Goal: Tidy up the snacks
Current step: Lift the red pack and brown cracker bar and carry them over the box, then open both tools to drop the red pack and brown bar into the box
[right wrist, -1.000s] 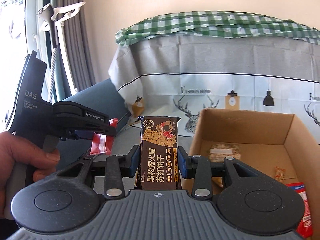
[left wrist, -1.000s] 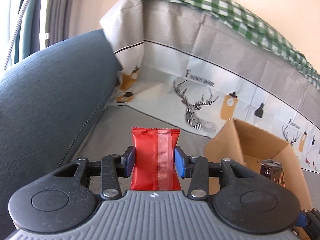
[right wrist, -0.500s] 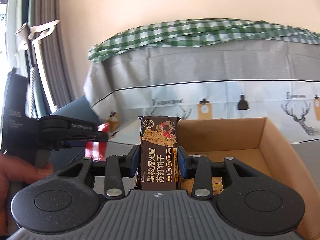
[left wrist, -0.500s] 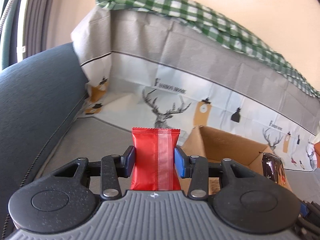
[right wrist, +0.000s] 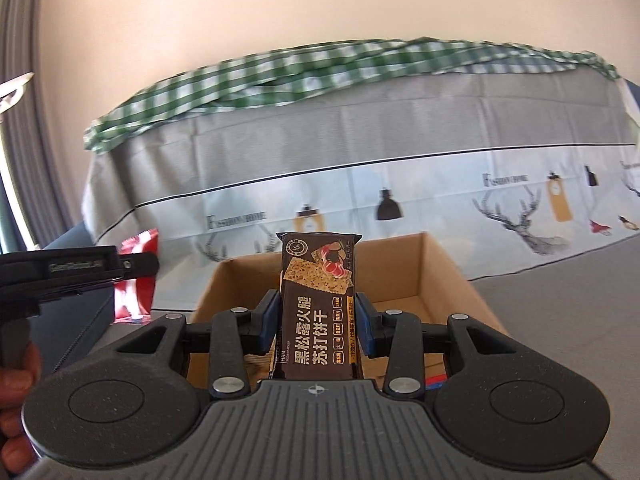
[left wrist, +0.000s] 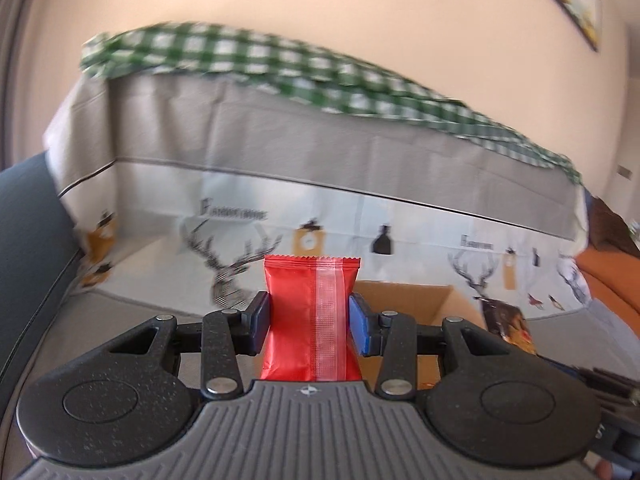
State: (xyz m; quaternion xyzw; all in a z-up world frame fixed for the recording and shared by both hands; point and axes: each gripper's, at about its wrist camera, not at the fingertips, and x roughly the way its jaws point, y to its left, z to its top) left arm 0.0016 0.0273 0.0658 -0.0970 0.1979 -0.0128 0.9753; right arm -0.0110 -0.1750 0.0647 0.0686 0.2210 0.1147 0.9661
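My left gripper (left wrist: 308,322) is shut on a red snack packet (left wrist: 310,320), held upright in front of an open cardboard box (left wrist: 408,300). My right gripper (right wrist: 316,330) is shut on a dark brown cracker packet (right wrist: 318,308), held upright over the near edge of the same box (right wrist: 432,272). In the right wrist view the left gripper (right wrist: 80,272) and its red packet (right wrist: 136,276) appear at the left, beside the box. The dark cracker packet also shows at the right in the left wrist view (left wrist: 510,326). Most of the box's inside is hidden behind the grippers.
The box sits on a grey sofa seat (right wrist: 560,304). Behind it hangs a deer-print cloth (left wrist: 320,208) topped by a green checked cloth (left wrist: 280,64). A dark blue cushion (left wrist: 28,232) is at the left. An orange surface (left wrist: 612,296) lies at the far right.
Both grippers have swung to the right and risen, keeping their packets. The box now sits lower and more central in both views; the left view is motion-blurred.
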